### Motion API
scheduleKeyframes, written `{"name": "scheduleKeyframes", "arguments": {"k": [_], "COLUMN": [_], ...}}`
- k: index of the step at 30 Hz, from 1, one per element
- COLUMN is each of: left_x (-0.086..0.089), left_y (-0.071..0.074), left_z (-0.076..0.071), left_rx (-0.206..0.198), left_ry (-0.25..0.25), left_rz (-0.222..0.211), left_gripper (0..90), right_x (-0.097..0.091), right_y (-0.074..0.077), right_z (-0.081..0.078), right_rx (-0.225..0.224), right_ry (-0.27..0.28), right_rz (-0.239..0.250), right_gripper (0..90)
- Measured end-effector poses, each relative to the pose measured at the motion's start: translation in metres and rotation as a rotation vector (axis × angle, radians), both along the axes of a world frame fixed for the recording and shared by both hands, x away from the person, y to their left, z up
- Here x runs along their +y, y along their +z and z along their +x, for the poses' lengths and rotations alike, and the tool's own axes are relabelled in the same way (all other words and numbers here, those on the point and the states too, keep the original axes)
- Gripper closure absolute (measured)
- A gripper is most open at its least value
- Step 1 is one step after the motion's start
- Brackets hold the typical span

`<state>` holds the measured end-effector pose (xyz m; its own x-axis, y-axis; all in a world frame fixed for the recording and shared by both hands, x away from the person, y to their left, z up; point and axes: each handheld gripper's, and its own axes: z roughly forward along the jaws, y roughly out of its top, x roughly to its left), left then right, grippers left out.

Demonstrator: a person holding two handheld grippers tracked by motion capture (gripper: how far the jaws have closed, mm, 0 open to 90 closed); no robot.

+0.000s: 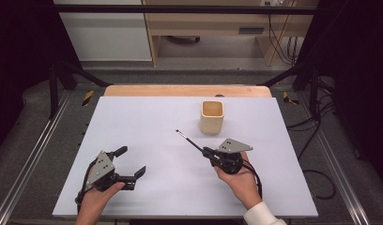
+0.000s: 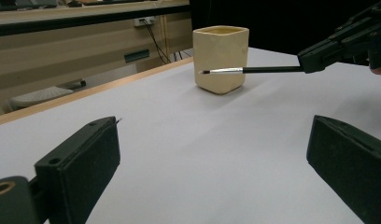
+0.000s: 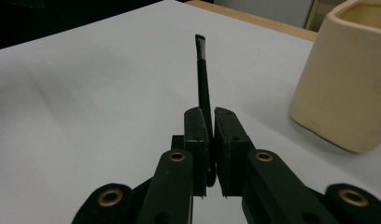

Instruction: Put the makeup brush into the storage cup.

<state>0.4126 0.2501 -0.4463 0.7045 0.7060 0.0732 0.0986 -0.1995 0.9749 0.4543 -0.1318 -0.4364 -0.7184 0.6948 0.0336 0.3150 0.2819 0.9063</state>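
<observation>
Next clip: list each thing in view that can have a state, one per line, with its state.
Brush: clamped by its handle in the right gripper, lifted off the table, bristle end pointing away from the hand.
Cup: upright on the table, open at the top, untouched.
Right gripper: shut on the brush.
Left gripper: open, holding nothing.

Brush [image 1: 188, 139] left of cup [image 1: 212, 117]

white table [image 1: 133, 117], cream square cup [image 1: 212, 117] standing on it
</observation>
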Motion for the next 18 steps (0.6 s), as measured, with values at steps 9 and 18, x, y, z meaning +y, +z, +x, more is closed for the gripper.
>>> {"name": "scheduleKeyframes", "arguments": {"k": [9, 18], "left_x": [-0.011, -0.019], "left_y": [0.002, 0.003], "left_z": [-0.002, -0.004], "left_rx": [0.002, 0.007], "left_ry": [-0.006, -0.016], "left_rz": [-0.008, -0.001], "left_gripper": [2.3, 2.3], "right_x": [-0.017, -0.024], "right_y": [0.005, 0.012], "right_z": [-0.008, -0.014], "right_rx": [-0.025, -0.057], "right_ry": [-0.037, -0.053], "right_rz": [0.057, 0.11], "right_gripper": [83.9, 83.9]}}
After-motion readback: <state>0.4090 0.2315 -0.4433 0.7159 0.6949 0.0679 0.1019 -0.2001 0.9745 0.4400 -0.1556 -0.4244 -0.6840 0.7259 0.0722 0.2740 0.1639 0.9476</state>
